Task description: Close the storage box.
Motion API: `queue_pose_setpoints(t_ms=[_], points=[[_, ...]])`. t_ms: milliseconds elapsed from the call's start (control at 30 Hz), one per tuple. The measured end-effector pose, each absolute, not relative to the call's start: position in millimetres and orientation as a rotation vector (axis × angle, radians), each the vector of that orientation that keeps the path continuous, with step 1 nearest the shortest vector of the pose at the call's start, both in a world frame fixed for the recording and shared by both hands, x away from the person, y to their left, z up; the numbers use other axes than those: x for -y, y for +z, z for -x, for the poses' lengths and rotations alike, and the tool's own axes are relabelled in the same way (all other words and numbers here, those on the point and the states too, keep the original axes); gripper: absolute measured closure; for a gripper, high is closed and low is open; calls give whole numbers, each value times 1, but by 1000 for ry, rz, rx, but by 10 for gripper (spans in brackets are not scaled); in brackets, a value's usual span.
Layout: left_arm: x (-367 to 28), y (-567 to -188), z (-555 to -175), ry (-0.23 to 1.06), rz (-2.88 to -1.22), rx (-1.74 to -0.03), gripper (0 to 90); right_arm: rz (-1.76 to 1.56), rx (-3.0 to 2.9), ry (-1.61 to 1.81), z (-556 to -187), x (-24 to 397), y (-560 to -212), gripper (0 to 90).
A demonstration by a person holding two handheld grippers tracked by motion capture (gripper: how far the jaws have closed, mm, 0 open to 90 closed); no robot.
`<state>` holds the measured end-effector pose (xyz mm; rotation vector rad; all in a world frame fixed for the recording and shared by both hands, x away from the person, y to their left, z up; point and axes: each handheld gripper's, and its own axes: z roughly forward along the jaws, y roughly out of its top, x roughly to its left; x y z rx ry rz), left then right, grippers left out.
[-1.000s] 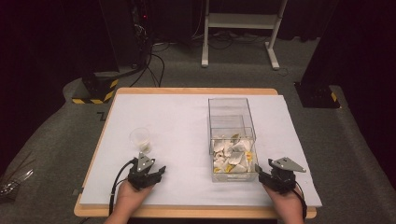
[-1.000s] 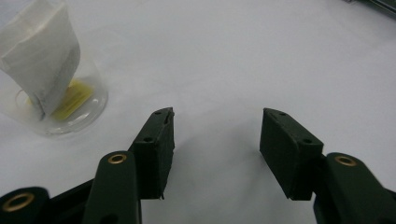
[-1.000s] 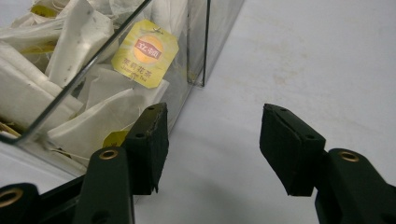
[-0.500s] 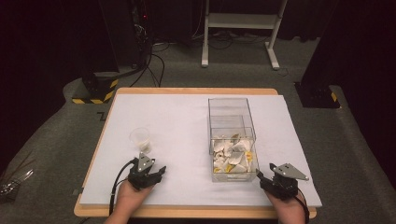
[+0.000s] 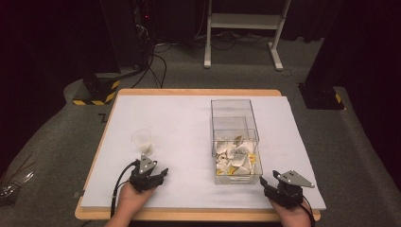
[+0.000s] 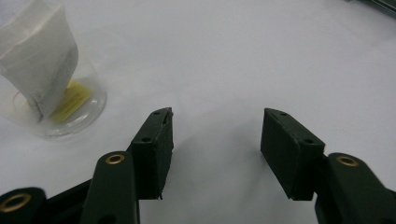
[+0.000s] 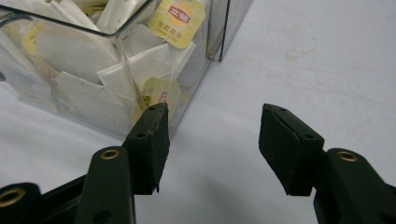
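At the left of the high view a clear plastic cup (image 5: 143, 141) stands upright on the white surface (image 5: 189, 127), with a tea bag (image 5: 148, 148) inside it. In the left gripper view the same cup (image 6: 56, 105) sits at the upper left, the white tea bag (image 6: 39, 60) leaning against its wall and a yellow tag lying on its bottom.

Just beside the cup, toward the person, the left hand-held gripper (image 5: 158, 173) rests low over the surface, its jaws pointing away from the person. In its own view the left hand-held gripper (image 6: 216, 135) has its two black jaws spread wide with nothing between them but bare white surface; the cup is apart from them, off to the left.

Right of centre stands a clear box (image 5: 235, 137), long and open-topped, with a heap of tea bags (image 5: 235, 159) filling its near end while the far end looks bare.

At the near right edge of the surface the right hand-held gripper (image 5: 270, 182) is held close to the box's near right corner. In the right gripper view its jaws (image 7: 214, 130) are spread apart and grip nothing; the left jaw stands just in front of the clear box (image 7: 70, 100), whether touching I cannot tell, and a yellow tag (image 7: 176, 17) shows through the wall above it
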<state>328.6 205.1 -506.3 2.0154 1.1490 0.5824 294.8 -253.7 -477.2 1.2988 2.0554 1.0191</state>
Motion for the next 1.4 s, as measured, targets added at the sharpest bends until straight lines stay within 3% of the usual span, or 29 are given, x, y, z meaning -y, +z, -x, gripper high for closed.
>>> queue_pose_setpoints(t_ms=[533,1400], points=[[-206,-506,-329,580,-2011,-1149,440,-1285,-2102,1050,-287,254,-477,463],[-206,-506,-328,586,-2006,-1149,440,-1220,-2104,1152,-290,224,-478,268]])
